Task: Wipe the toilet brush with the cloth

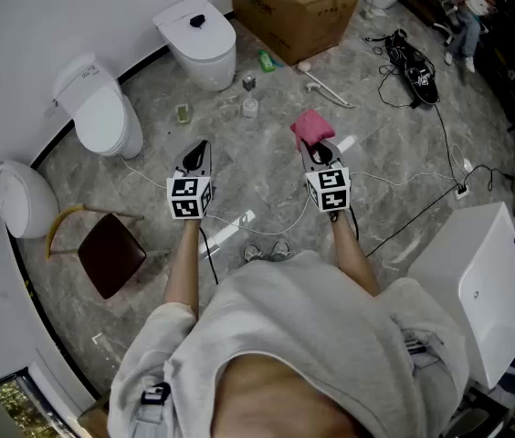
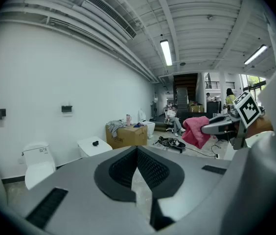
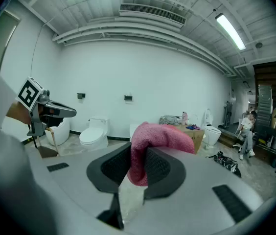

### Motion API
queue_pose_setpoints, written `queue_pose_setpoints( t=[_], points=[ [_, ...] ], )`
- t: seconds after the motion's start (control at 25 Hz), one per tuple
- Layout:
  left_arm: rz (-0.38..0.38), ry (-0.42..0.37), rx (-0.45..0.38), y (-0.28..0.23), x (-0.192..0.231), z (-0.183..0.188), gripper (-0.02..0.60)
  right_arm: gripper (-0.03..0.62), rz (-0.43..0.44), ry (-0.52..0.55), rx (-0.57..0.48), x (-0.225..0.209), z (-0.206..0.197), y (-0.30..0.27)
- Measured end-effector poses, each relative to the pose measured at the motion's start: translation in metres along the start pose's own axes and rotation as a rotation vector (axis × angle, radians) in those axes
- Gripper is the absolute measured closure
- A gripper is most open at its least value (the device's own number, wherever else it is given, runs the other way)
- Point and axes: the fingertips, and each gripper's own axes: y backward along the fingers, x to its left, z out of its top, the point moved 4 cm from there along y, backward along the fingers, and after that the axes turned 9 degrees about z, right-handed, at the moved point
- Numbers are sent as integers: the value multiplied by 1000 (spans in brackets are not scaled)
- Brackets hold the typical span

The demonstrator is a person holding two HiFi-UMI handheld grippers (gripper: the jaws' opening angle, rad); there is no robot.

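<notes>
A pink cloth [image 1: 310,126] is clamped in my right gripper [image 1: 317,146], which is held level above the marble floor. In the right gripper view the cloth [image 3: 153,140] bulges out over both pads of the right gripper [image 3: 138,166]. My left gripper [image 1: 200,146] hangs beside it to the left, shut with nothing in it. Its dark pads meet at the tip in the left gripper view [image 2: 137,153], where the cloth [image 2: 195,131] also shows at right. A white long-handled brush [image 1: 327,89] lies on the floor beyond the right gripper, apart from both.
Three white toilets [image 1: 199,42] [image 1: 99,109] [image 1: 20,199] stand along the wall at left. A cardboard box [image 1: 299,13] sits at the back, with small bottles [image 1: 250,106] near it. Black cables [image 1: 405,55] trail at right, a brown stool [image 1: 108,254] at left, a white cabinet [image 1: 478,281] at right.
</notes>
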Motion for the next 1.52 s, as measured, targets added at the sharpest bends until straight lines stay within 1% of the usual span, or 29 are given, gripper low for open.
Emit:
queue_pose_setpoints(
  t=[0.36, 0.6, 0.76, 0.92, 1.2, 1.52],
  points=[
    [-11, 7, -8, -3, 14, -2, 563, 510, -13, -2, 0, 9, 3, -11],
    [-21, 19, -23, -3, 30, -2, 563, 510, -15, -40, -26, 21, 9, -19],
    [-32, 22, -17, -6, 40, -7, 563, 510, -9, -19, -12, 36, 11, -28],
    [-43, 27, -14, -10, 46, -10, 563, 510, -13, -27, 3, 41, 8, -34],
    [-56, 37, -2, -33, 52, -15, 563, 510, -21, -26, 18, 32, 4, -49],
    [-65, 18, 15, -84, 71, -5, 563, 510, -11, -42, 31, 8, 11, -99]
  ],
)
